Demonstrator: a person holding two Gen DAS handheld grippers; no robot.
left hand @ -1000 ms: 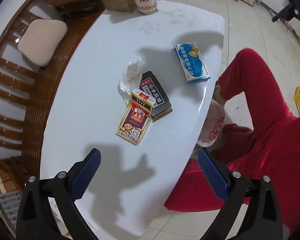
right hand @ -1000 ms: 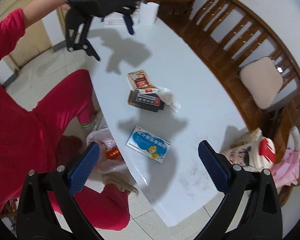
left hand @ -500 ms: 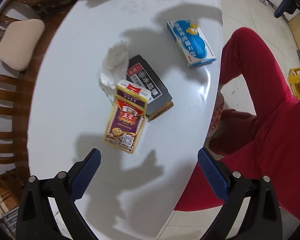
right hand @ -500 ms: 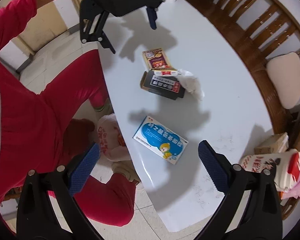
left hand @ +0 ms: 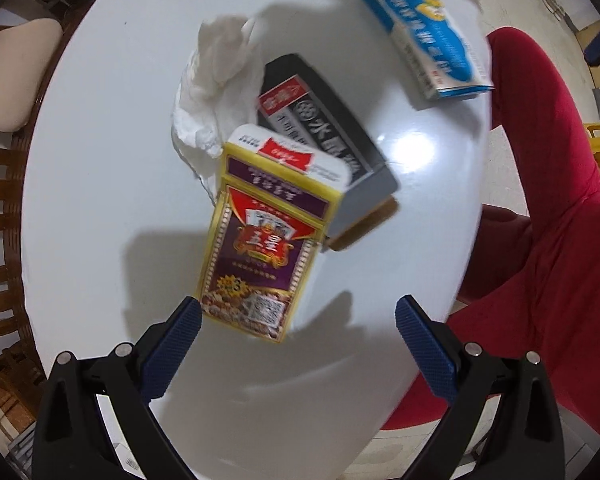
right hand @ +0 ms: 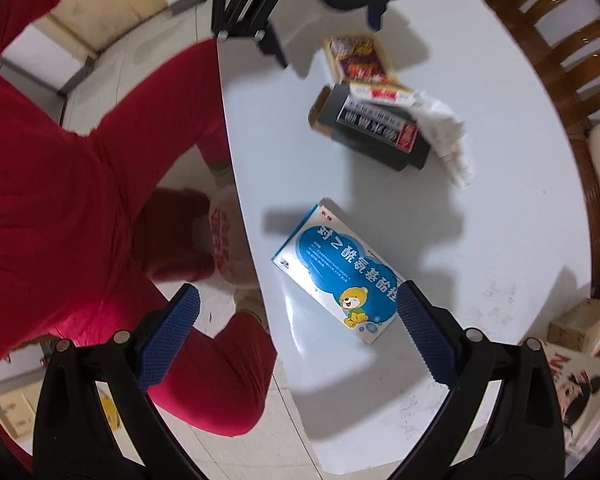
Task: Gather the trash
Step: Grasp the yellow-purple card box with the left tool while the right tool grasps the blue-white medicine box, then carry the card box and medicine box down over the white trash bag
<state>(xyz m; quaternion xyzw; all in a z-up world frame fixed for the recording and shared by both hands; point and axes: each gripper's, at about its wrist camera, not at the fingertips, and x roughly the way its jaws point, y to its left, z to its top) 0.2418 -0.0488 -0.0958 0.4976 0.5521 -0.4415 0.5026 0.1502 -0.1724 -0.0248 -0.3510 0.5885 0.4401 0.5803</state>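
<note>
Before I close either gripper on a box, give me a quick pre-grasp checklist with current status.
1. Left gripper open: ok.
2. Purple and yellow box between its fingers: not ok, only the near end reaches the left finger.
3. That box free to lift: cannot tell, it overlaps the black box and the crumpled tissue.
4. Right gripper open: ok.
5. Blue medicine box lying alone on the table: ok.
6. Trash bag reachable: cannot tell, partly hidden below the table edge.

Glossy white table [left hand: 100, 184], crumpled paper tissue [left hand: 216, 80] (soft), printed cardboard boxes [left hand: 260, 248]
</note>
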